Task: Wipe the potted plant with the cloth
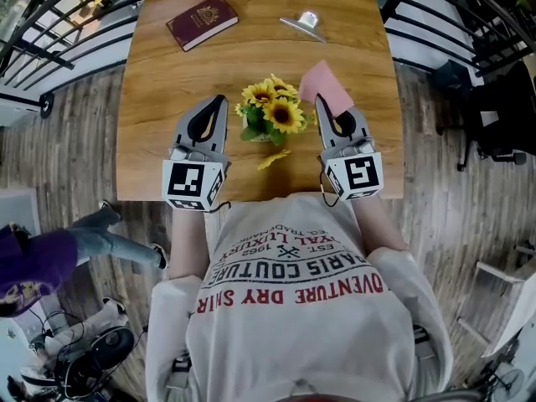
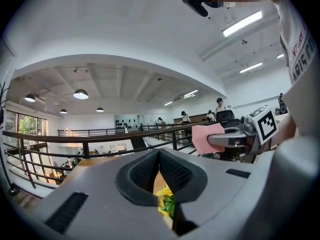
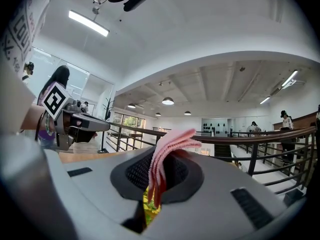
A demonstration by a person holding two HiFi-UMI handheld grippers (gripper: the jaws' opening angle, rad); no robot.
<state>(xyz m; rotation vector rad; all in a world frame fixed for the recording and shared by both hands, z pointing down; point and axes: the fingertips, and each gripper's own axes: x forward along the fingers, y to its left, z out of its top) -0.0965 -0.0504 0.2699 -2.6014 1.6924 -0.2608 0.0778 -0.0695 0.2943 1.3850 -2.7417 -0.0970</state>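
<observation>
**Cloth gripped, plant waiting between the two grippers**

One wooden table [image 1: 167, 99] carries everything. The two grippers rest side by side at its near edge and point away from the person.

The left gripper [image 1: 219, 100] has its jaws closed together with nothing between them. The right gripper [image 1: 329, 111] is clamped on the cloth [image 1: 325, 85].

The one plant [image 1: 270, 114] stands between the grippers, near the table's front edge. It shows at least three sunflower heads over green leaves. Its pot is almost wholly hidden under them.

One dark red booklet [image 1: 202, 22] lies well apart at the far left. The single pink cloth is folded in several layers and stands up from the right jaws, just beside the blooms. Whether it touches them cannot be told.

One small metal clip-like piece [image 1: 303, 22] lies at the far side. One yellow petal or leaf [image 1: 273, 159] lies on the table in front of the plant.

Handling, as a judgement:
- **Plant:** It looks light and top-heavy, with thin petals that would bend or drop under a hard stroke.
- **Where to hold:** It is best steadied low, at the pot. The left jaws would have to open for that.
- **Cloth:** It is soft and limp, so it would fold over the leaves, and light strokes with its free upper edge should suit.
</observation>
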